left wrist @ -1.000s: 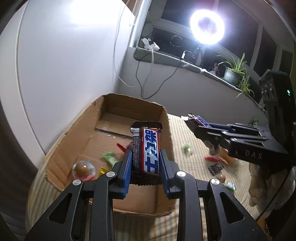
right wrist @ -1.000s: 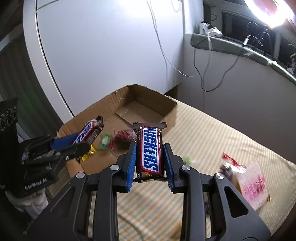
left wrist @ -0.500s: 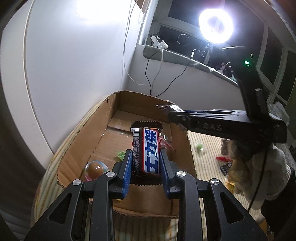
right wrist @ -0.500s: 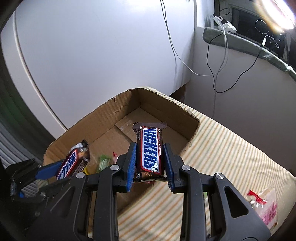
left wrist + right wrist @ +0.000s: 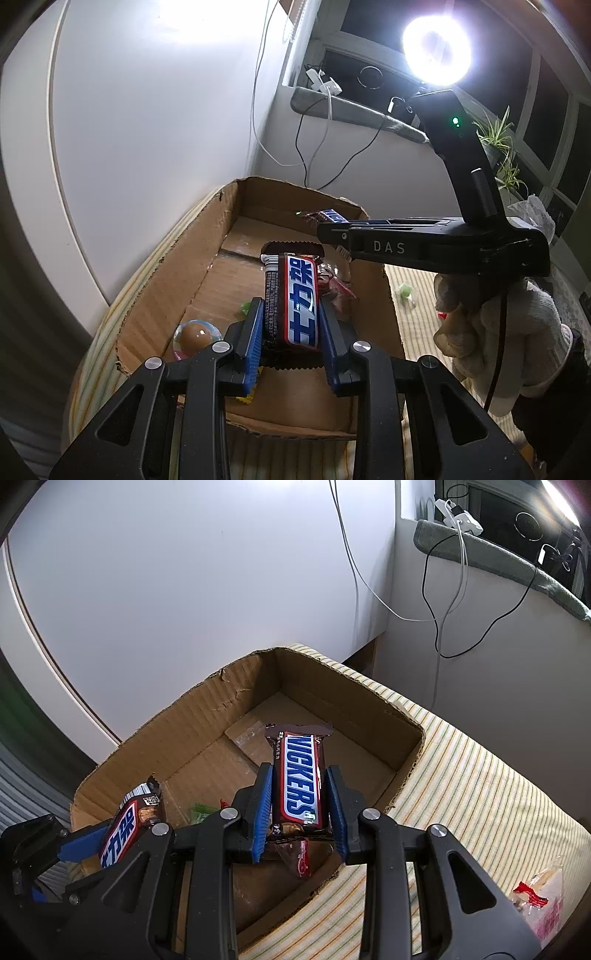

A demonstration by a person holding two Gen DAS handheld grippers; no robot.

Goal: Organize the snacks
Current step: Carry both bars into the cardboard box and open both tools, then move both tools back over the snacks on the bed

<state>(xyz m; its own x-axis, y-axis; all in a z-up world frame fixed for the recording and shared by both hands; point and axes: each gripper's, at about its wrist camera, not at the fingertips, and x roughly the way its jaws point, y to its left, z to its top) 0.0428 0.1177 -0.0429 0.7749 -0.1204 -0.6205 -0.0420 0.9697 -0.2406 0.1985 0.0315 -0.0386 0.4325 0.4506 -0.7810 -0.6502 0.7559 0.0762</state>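
Left wrist view: your left gripper [image 5: 291, 328] clamps a bar [image 5: 298, 304] over the box [image 5: 166, 280], lower centre; your right gripper [image 5: 299, 805] clamps another bar [image 5: 300, 781]. Some sweets are boxed; several remain outside, right.

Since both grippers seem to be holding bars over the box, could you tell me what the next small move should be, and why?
Probably open the right gripper and let its Snickers bar drop: it hangs over the cardboard box, above bare floor. The left gripper holds its own bar over the box too and could follow.
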